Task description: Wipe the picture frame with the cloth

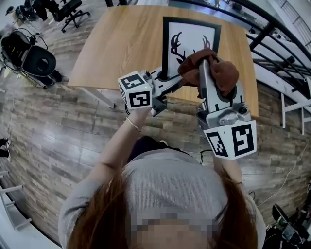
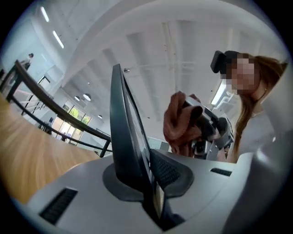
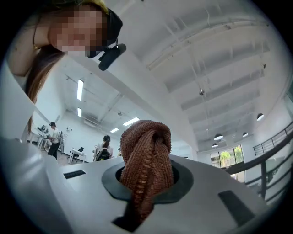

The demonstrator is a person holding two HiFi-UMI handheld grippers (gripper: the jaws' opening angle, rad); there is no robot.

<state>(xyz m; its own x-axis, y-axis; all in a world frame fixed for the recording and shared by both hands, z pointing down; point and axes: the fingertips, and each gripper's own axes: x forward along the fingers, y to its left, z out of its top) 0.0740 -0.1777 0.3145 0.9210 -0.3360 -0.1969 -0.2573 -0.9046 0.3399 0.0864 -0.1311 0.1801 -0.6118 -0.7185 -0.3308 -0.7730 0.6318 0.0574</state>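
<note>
A black picture frame point(image 1: 190, 36) with an antler print is held up over the wooden table point(image 1: 121, 44). My left gripper point(image 1: 167, 78) is shut on its lower left edge. In the left gripper view the frame point(image 2: 126, 137) stands edge-on between the jaws of the left gripper point(image 2: 137, 178). My right gripper point(image 1: 206, 63) is shut on a bunched brown cloth point(image 1: 223, 73), which lies against the lower right part of the frame's face. The right gripper view shows the cloth point(image 3: 146, 155) clamped in the right gripper point(image 3: 144, 183) and sticking up past the jaws. The cloth point(image 2: 178, 123) also shows beyond the frame.
An office chair point(image 1: 68, 12) and black equipment point(image 1: 29, 56) stand on the wood floor left of the table. A dark railing point(image 1: 272, 44) runs along the right side. The person's head and shoulders fill the bottom of the head view.
</note>
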